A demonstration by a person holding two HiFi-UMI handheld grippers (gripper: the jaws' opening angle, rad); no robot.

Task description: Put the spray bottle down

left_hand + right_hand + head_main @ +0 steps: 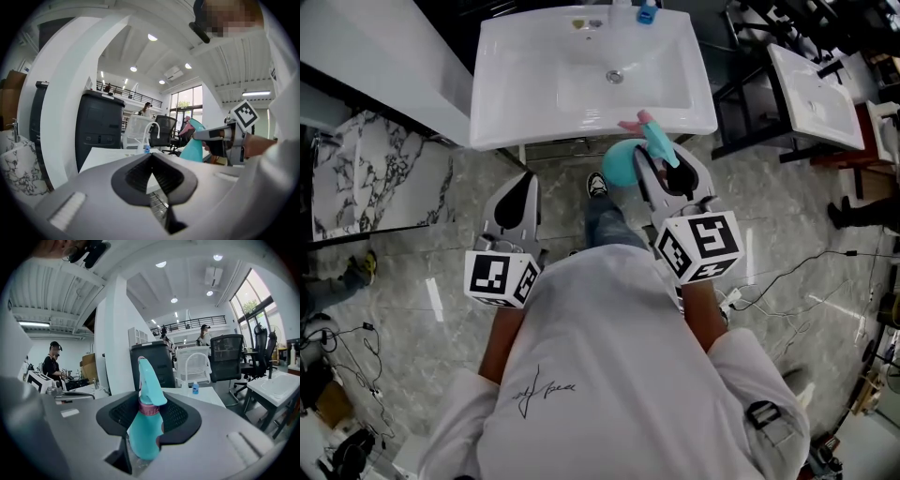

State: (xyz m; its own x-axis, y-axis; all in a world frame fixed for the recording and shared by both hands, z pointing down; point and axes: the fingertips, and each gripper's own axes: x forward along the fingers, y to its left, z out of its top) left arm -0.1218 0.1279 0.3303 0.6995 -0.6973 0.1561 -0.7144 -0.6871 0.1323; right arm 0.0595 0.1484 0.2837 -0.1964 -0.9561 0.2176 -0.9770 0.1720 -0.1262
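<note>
The spray bottle [625, 161] is teal with a pink collar and nozzle. My right gripper [659, 161] is shut on it, just in front of the white sink basin [581, 122] and below its front rim. In the right gripper view the bottle [143, 427] stands upright between the ribbed pads [176, 416]. To the left, lower down, my left gripper [525, 183] hangs over the floor, shut with nothing in it. In the left gripper view its pads [161, 176] meet at the tips, with the bottle [192, 149] off to the right.
A small blue bottle [647, 13] stands by the tap at the basin's back edge. A second white basin [816, 94] stands at the right, a marble panel [375, 178] at the left. Cables [787, 281] lie on the tiled floor. People stand far off [50, 363].
</note>
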